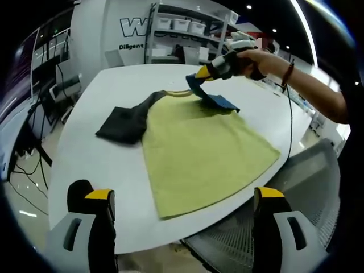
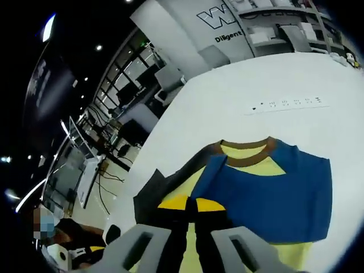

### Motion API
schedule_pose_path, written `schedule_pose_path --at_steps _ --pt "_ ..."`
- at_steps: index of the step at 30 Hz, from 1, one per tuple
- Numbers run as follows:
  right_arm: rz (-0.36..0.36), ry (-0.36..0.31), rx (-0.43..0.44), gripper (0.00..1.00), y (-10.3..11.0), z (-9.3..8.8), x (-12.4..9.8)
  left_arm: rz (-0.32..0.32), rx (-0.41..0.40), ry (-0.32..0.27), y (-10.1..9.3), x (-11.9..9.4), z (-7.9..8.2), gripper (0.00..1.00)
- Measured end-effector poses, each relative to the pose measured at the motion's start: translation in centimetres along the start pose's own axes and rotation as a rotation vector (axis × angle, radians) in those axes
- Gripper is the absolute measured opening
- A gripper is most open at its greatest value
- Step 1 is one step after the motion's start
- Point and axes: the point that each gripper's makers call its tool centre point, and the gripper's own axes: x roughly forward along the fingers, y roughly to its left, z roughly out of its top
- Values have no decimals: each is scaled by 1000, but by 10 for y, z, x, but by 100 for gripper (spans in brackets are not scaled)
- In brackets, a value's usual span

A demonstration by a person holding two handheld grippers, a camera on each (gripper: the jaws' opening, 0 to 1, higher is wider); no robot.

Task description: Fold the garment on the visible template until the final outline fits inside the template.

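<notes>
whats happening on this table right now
A person is folding a yellow t-shirt spread on a white table. The right gripper is shut on the blue sleeve and has it lifted over the shirt's body. The dark sleeve on the other side lies flat and unfolded. The left gripper hangs open at the near table edge, holding nothing.

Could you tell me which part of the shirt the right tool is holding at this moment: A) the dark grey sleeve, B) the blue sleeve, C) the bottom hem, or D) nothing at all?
B: the right tool is shut on the blue sleeve, lifting it over the yellow shirt, while the dark grey sleeve lies flat on the white table.
</notes>
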Motion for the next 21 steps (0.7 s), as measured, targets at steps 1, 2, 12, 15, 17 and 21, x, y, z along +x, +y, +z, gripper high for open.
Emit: schedule_pose_path --at_steps 1,2,12,15,17,21 --pt "-2 7 -8 0 1 -1 2 1 1 1 0 0 -1 98" --pt "-8 10 -22 0 2 -1 4 3 -1 5 1 0 -1 98" --pt "6 56 -48 0 21 -7 27 4 4 -4 -1 0 2 99" --pt "11 71 -63 0 28 -10 34 8 3 -5 0 0 3 99" --pt "14 77 -69 0 31 -12 39 7 1 -8 0 0 3 99" --pt "10 99 -69 0 34 -18 51 8 -3 -8 1 -1 1 99"
